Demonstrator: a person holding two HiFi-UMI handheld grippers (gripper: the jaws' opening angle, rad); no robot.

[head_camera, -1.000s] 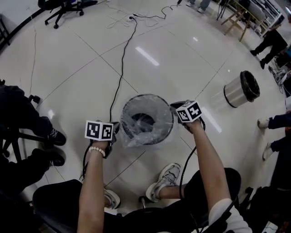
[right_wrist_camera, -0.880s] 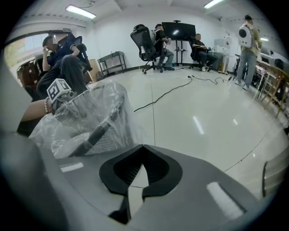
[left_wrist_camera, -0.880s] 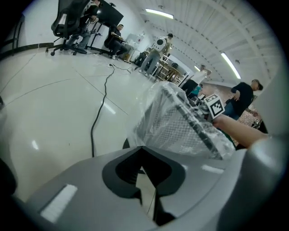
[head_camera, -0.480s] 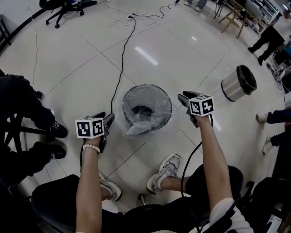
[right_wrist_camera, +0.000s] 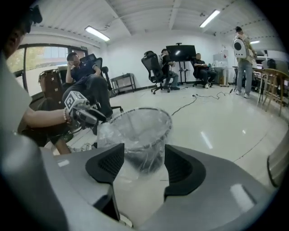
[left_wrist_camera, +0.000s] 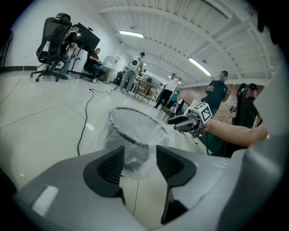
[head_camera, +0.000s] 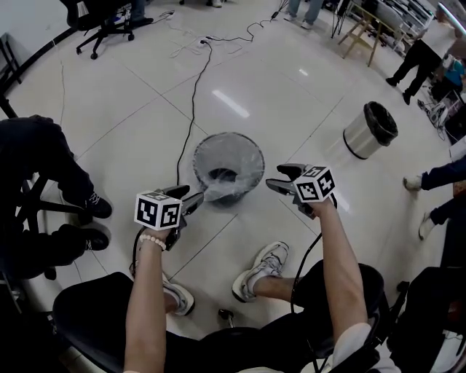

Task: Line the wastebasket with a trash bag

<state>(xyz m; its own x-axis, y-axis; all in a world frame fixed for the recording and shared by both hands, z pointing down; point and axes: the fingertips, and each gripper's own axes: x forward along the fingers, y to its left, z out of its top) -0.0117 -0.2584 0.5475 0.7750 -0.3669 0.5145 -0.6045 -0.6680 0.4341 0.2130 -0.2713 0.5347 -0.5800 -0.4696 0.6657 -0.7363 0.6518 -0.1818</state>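
A round dark wastebasket (head_camera: 256, 151) stands on the floor in front of me, lined with a clear trash bag (head_camera: 227, 159). The bag is folded over the rim, and a loose flap (head_camera: 218, 194) hangs down the near side. My left gripper (head_camera: 196, 198) hovers at the near left of the basket, apart from it. Its jaws have just been opening and hold nothing. My right gripper (head_camera: 273, 178) is off the basket's near right; it too has just been opening and is empty. Between each gripper's jaws the basket (left_wrist_camera: 135, 131) (right_wrist_camera: 145, 128) shows farther off.
A silver wastebasket with a black bag (head_camera: 370, 130) stands at the far right. A black cable (head_camera: 193, 109) runs across the tiles to the basket's left. A seated person (head_camera: 44, 167) is at the left, and an office chair (head_camera: 102, 18) is far back. My shoes (head_camera: 262, 273) are below.
Both grippers were shut at the basket's rim on either side. They have let go, opened, and drawn back toward me and upward.
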